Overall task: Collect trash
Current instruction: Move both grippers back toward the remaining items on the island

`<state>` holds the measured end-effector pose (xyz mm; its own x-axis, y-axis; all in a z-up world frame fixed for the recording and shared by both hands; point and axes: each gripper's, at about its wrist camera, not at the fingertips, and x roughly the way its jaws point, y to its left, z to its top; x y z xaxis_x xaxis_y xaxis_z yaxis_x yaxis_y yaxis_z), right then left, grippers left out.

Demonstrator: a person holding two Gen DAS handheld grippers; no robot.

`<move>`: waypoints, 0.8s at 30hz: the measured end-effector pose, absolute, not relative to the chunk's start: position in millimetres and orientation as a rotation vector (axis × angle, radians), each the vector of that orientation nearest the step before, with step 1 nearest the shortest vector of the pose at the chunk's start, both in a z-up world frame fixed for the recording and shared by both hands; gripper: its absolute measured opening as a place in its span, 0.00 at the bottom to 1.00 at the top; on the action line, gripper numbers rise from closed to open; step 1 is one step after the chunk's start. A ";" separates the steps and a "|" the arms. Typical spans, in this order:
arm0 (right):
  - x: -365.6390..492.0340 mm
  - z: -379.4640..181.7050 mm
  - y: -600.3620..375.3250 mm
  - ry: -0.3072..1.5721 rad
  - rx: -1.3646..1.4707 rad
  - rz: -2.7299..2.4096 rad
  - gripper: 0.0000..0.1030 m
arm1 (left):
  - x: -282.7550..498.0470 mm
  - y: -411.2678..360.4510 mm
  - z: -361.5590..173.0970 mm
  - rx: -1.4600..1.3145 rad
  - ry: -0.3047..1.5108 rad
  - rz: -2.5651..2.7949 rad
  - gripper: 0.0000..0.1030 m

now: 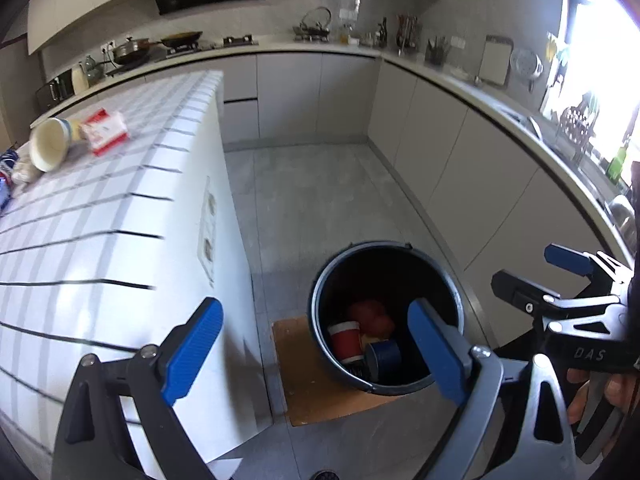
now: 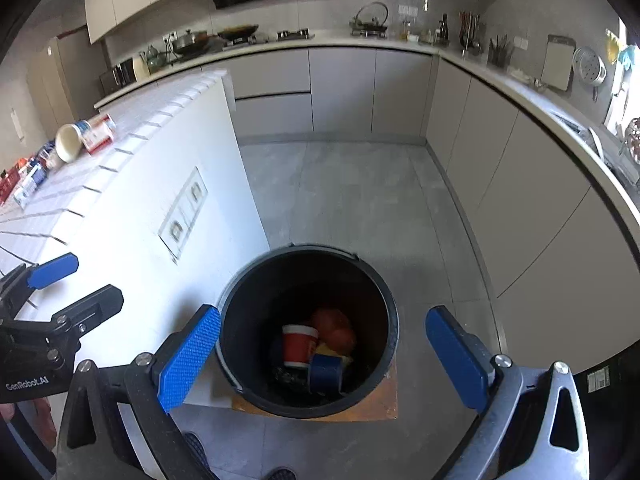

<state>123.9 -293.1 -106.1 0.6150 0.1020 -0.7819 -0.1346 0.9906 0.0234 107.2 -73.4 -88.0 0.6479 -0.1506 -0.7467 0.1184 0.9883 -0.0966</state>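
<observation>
A black trash bin (image 1: 320,304) (image 2: 236,312) stands on the floor beside the white tiled counter (image 1: 100,240) (image 2: 132,208). Inside it lie a red paper cup (image 1: 346,340) (image 2: 299,345), a blue cup (image 1: 384,358) (image 2: 326,372) and orange-red trash (image 2: 336,330). My left gripper (image 1: 316,354) is open and empty, above the bin's left edge. My right gripper (image 2: 324,354) is open and empty, right above the bin. On the counter lie a tipped paper cup (image 1: 50,144) (image 2: 70,142) and a red-and-white pack (image 1: 105,130) (image 2: 100,133).
More wrappers (image 2: 30,178) lie at the counter's far left. The bin sits on a brown board (image 1: 308,392) (image 2: 372,404). Grey cabinets (image 2: 500,184) line the back and right walls, with grey floor (image 2: 352,200) between them and the counter.
</observation>
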 end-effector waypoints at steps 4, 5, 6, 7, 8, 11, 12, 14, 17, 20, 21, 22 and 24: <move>117.4 -80.6 -273.9 0.857 -0.043 0.142 1.00 | 100.6 -43.3 -68.1 -0.065 0.802 -0.123 0.92; 116.3 -77.0 -269.3 0.850 -0.046 0.146 1.00 | 100.2 -36.7 -66.4 -0.069 0.791 -0.111 0.92; 115.5 -71.6 -261.6 0.838 -0.049 0.154 1.00 | 98.8 -27.4 -62.6 -0.074 0.783 -0.098 0.92; 115.2 -66.1 -252.2 0.828 -0.053 0.163 1.00 | 98.4 -22.3 -63.1 -0.077 0.779 -0.091 0.92; 115.0 -62.3 -244.2 0.823 -0.054 0.173 1.00 | 97.3 -10.3 -60.1 -0.081 0.771 -0.072 0.92; 116.9 -50.5 -217.5 0.803 -0.054 0.211 1.00 | 91.8 18.6 -55.4 -0.094 0.754 -0.031 0.93; 117.7 -46.3 -205.8 0.792 -0.060 0.221 1.00 | 89.5 29.8 -54.1 -0.100 0.749 -0.016 0.93; 119.2 -40.0 -184.9 0.772 -0.070 0.245 1.00 | 85.3 54.3 -52.2 -0.109 0.736 0.022 0.93; 123.9 -32.5 -151.2 0.744 -0.071 0.294 1.00 | 78.5 87.6 -50.1 -0.115 0.725 0.076 0.93; 131.6 -29.4 -117.6 0.740 -0.060 0.344 1.00 | 74.5 126.8 -49.4 -0.129 0.720 0.133 0.93; 133.1 -29.0 -107.4 0.741 -0.067 0.358 1.00 | 73.8 137.8 -49.7 -0.135 0.721 0.147 0.93; 135.7 -29.4 -92.7 0.750 -0.079 0.381 1.00 | 73.8 152.1 -50.3 -0.145 0.720 0.170 0.93; 139.1 -29.7 -70.9 0.760 -0.105 0.398 1.00 | 71.6 172.7 -50.7 -0.159 0.717 0.196 0.93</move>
